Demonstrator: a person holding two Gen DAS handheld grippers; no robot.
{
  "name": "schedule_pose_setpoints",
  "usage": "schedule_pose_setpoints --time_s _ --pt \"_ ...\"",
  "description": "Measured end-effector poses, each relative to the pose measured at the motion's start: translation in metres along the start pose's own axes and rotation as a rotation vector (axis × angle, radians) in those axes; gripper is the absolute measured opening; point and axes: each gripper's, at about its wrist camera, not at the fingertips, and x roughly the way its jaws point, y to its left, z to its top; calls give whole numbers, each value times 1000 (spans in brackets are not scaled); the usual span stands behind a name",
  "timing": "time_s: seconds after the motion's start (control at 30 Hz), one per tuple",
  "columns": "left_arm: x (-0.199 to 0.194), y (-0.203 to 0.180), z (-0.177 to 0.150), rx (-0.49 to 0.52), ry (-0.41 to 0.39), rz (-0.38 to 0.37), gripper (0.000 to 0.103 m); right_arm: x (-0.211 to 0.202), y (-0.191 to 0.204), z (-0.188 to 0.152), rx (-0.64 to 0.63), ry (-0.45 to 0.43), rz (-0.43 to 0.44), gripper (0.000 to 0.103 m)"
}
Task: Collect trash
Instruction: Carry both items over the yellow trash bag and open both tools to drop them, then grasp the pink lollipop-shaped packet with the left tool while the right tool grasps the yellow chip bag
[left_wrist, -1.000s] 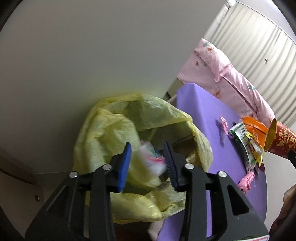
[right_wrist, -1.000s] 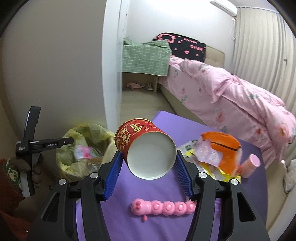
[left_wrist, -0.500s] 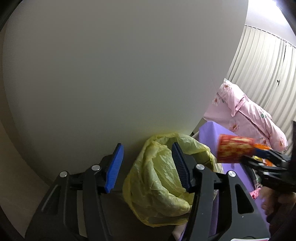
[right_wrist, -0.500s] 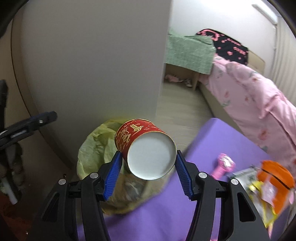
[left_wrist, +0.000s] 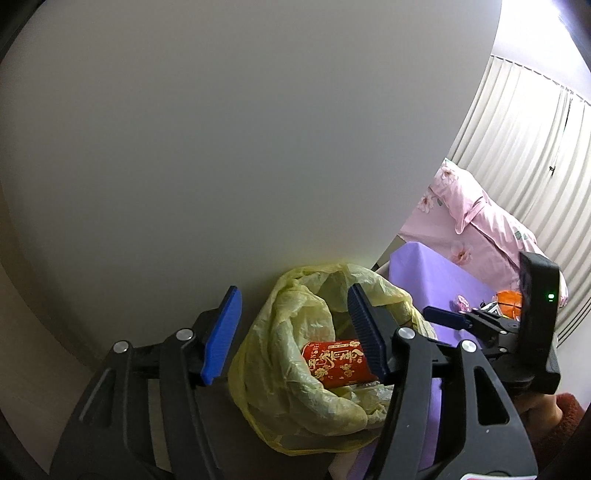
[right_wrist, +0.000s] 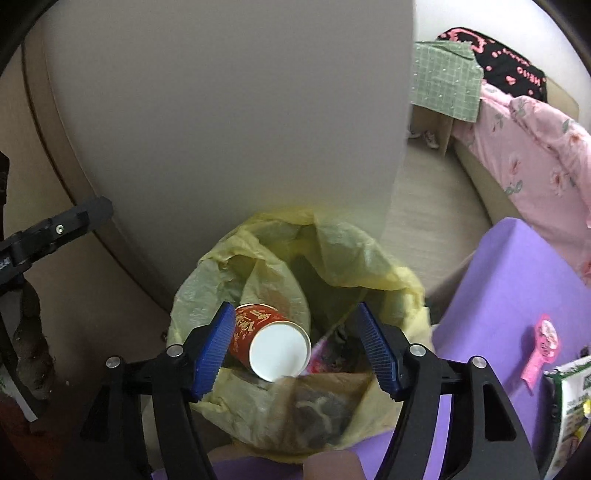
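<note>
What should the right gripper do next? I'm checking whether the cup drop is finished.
Probably lift the right gripper back toward the purple table: its jaws have just been opening, the red cup lies loose in the yellow bag, and wrappers remain.

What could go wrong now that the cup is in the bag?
The red cup lies on its side near the top of the yellow bag, so later trash may pile up and spill. The bag's rim looks floppy and could fold over its mouth. The open right gripper hangs just above the rim and might snag it when pulling away.
</note>
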Motion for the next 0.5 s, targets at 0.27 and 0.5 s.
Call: schedule_pose_setpoints --time_s 0.27,0.5 --pt "14 -15 -10 20 49 -23 57 -52 -27 -20 -2 -40 -101 64" --pt "25 -52 -22 92 74 -96 57 -98 -49 -56 43 -92 -380 64"
